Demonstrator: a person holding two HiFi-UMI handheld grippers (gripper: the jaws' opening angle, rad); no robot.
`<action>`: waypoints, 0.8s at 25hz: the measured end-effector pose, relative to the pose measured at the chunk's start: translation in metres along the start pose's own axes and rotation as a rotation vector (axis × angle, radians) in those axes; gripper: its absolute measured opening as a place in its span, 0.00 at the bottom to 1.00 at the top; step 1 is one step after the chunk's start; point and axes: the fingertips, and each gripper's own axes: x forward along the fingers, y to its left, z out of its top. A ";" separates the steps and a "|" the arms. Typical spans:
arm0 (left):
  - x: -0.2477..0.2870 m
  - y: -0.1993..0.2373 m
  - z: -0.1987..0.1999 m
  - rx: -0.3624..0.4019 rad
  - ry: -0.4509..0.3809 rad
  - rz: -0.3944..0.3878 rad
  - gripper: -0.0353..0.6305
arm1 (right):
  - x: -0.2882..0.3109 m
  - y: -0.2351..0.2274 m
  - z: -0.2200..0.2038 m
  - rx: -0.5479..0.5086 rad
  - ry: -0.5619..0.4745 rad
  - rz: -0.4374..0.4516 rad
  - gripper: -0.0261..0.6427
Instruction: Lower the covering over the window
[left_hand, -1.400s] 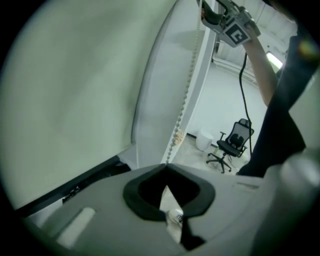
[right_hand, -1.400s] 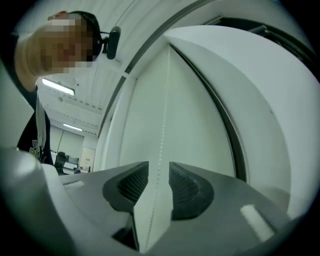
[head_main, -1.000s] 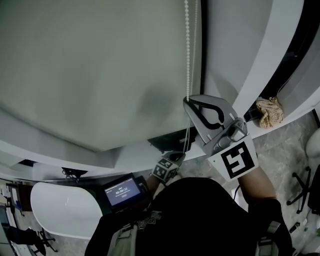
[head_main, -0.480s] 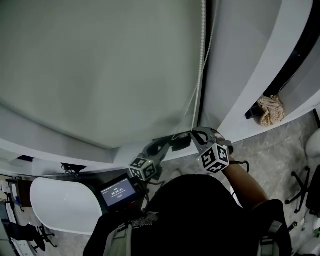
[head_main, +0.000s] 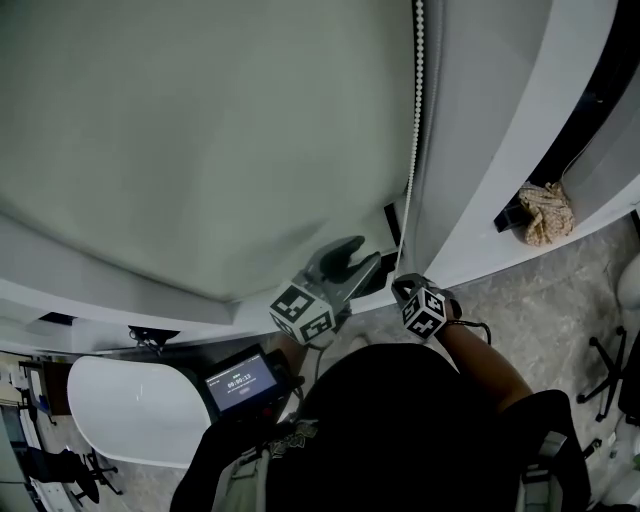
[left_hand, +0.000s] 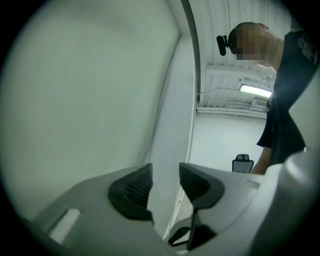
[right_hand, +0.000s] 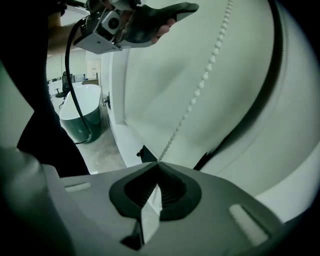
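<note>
- Spread well apart at six o'clock of the head view, the left gripper (head_main: 358, 258) (left_hand: 165, 182) is pictured with jaws that have just been opening. Nothing is clamped between its pads, and only the pale window frame (head_main: 480, 130) is seen through the gap.
- At its three o'clock, just beside it, the right gripper (head_main: 403, 285) (right_hand: 159, 167) is shown tightly closed on the bead chain (head_main: 416, 120) (right_hand: 200, 95), which is pinched at the very tips of the jaws.
- From that grip the bead chain is seen running straight up towards twelve o'clock, along the right edge of the roller blind (head_main: 200, 130) (right_hand: 160, 85) (left_hand: 75, 100).
- The roller blind, a plain grey-green sheet, fills the head view from nine to twelve o'clock. Its lower edge is seen curving just above the left gripper.
- A crumpled cloth (head_main: 547, 212) is seen on the sill at three o'clock, well apart from both grippers.
- At seven o'clock a white bathtub (head_main: 130, 405) is visible, with a small lit screen (head_main: 243, 380) between it and the person's dark top (head_main: 400, 430).
</note>
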 end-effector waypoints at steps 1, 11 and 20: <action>0.008 -0.004 0.007 0.004 -0.012 -0.015 0.30 | -0.002 0.001 -0.003 0.021 -0.005 -0.003 0.04; 0.048 -0.034 0.000 -0.033 -0.006 -0.083 0.31 | -0.022 0.001 -0.011 0.278 -0.138 0.034 0.11; 0.012 -0.033 -0.084 -0.220 0.102 0.201 0.18 | -0.079 0.000 -0.018 0.540 -0.365 0.179 0.12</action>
